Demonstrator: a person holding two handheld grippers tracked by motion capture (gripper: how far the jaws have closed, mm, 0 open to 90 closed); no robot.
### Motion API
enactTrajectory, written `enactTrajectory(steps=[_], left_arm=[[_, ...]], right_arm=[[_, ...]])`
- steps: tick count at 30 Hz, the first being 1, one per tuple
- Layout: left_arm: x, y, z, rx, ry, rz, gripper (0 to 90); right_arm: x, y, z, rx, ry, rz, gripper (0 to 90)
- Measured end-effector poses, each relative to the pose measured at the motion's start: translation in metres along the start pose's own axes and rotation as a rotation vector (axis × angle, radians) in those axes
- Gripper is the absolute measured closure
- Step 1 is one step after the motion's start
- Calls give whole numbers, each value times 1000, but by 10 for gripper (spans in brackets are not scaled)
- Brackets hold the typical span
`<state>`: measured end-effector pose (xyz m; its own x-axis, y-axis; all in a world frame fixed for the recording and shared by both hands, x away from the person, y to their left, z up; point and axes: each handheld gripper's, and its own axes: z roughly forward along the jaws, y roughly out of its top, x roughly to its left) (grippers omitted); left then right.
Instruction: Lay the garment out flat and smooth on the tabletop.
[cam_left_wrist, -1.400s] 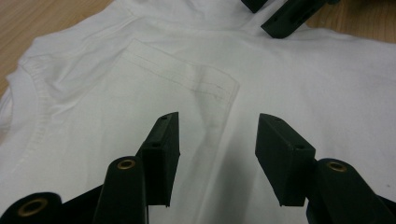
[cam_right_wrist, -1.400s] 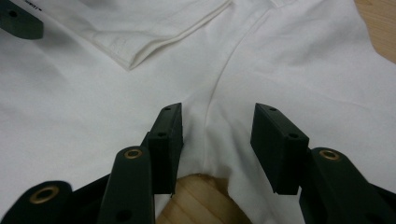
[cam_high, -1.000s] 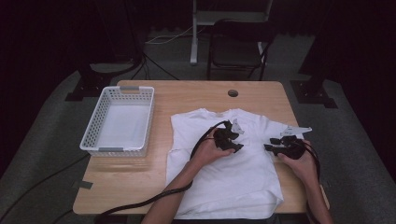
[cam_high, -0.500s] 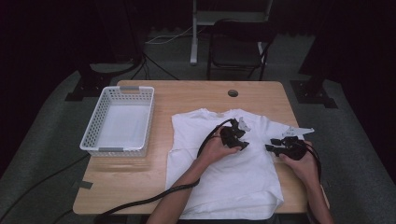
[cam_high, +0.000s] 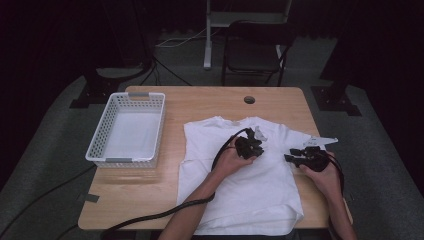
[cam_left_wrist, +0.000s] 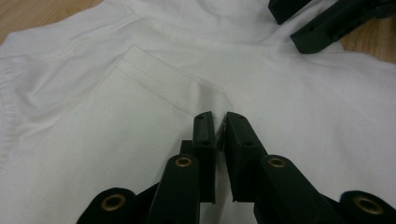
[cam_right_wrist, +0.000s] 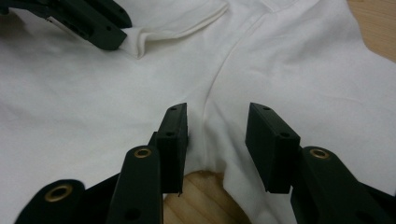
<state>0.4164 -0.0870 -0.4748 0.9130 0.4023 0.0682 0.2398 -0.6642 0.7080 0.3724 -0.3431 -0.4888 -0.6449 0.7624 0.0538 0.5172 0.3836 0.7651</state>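
Fabric is pinched in the left gripper (cam_left_wrist: 218, 122), whose jaws have just closed on a folded sleeve edge of the white T-shirt (cam_high: 245, 200) spread flat on the table (cam_high: 200, 105); the right gripper (cam_right_wrist: 217, 122), jaws apart, straddles the armpit seam, seemingly readying a fold.

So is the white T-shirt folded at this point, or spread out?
Mostly spread: the T-shirt lies flat on the table, one sleeve folded inward onto the chest, its edge pinched in the left gripper, whose jaws have just been closing.
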Motion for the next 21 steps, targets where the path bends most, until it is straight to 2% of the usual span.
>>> enactTrajectory(steps=[4,11,21], left_arm=[[-3,0,-4,8,-9,25,865],[-10,-5,-19,1,-51,62,872],[-22,-27,-39,-2,-85,98,872]], right_arm=[[0,0,0,-3,1,3,584],[-1,-1,0,-6,1,7,591],[-2,-1,0,-12,8,14,595]])
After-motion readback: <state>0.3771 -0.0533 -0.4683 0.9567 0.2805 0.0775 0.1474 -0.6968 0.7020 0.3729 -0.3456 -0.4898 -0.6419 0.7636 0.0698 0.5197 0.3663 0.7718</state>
